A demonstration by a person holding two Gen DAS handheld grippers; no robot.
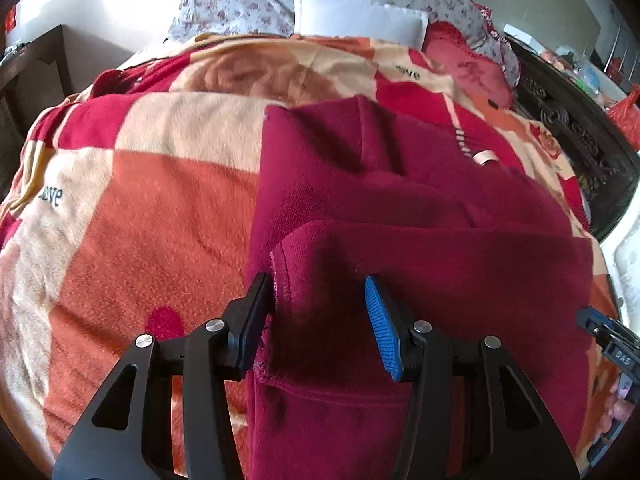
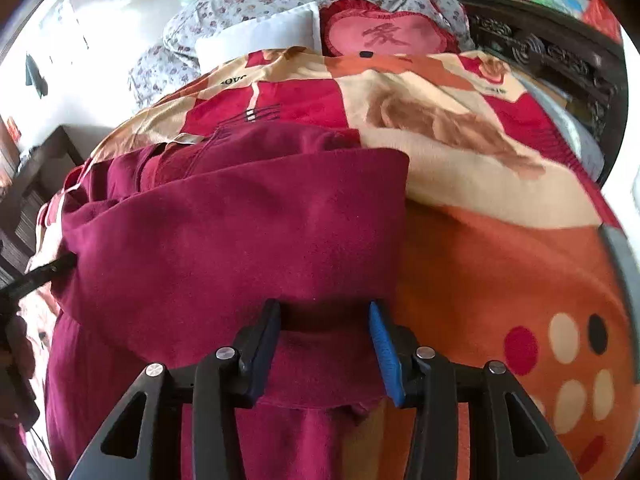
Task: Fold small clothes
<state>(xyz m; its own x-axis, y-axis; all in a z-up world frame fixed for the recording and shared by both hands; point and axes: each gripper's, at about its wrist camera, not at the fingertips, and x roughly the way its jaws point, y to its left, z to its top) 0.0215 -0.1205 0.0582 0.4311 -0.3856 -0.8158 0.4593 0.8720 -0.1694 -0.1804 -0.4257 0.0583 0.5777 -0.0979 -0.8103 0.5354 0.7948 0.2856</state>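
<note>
You're laying the folded garment [image 1: 400,208] on the blanket [image 1: 140,208]; left gripper [image 1: 320,320] and right gripper [image 2: 326,348] stand released astride its near edge, so smooth it next.

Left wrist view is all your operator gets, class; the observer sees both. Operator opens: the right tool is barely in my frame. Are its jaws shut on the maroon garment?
Observer: No, the right tool is open, with the maroon garment folded edge between its fingers.
Operator: What lies to its right?
Observer: Orange blanket with red, cream and black dots.
Operator: And the pink cushion at the far end?
Observer: The cushion is heart-shaped, with a red character on it.
</note>
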